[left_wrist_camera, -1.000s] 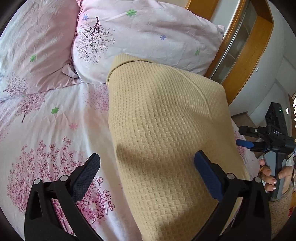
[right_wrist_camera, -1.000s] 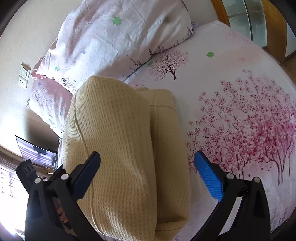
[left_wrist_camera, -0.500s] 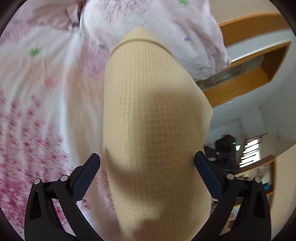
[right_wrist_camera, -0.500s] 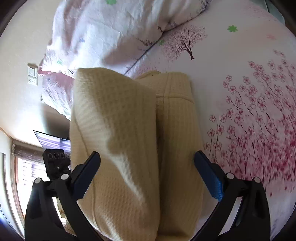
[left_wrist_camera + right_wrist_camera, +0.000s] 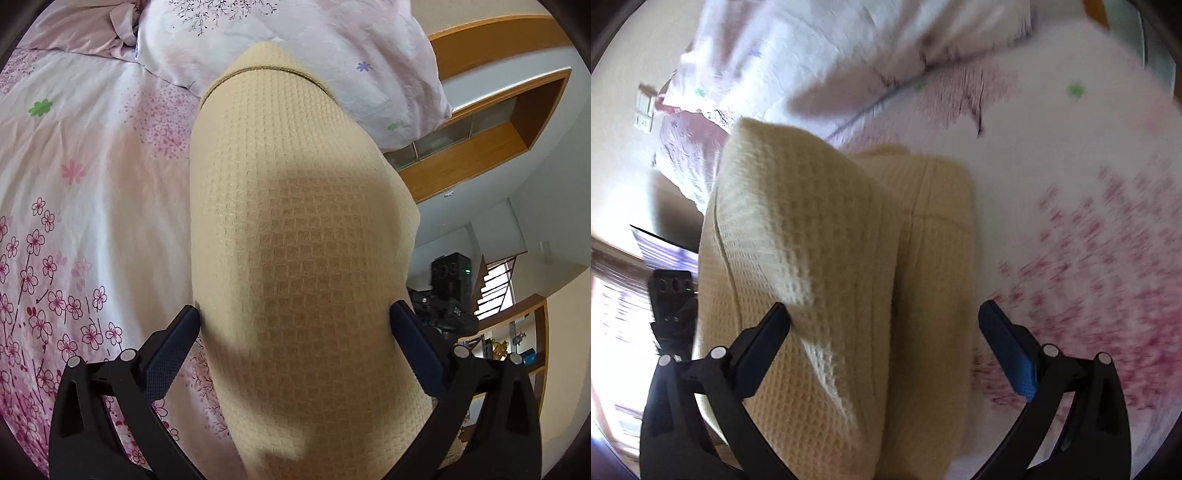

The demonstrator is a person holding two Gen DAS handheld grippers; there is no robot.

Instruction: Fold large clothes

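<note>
Garment (image 5: pixel 295 240) lies folded, long axis toward pillows (image 5: pixel 295 48).

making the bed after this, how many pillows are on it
2. One white floral pillow lies right behind the folded beige garment; a pinker pillow sits beside it, toward the upper left in the left wrist view. More may lie out of frame.

Garment (image 5: pixel 295 229) on bed (image 5: pixel 92 177) (pillow (image 5: pixel 314 44) behind)
</note>
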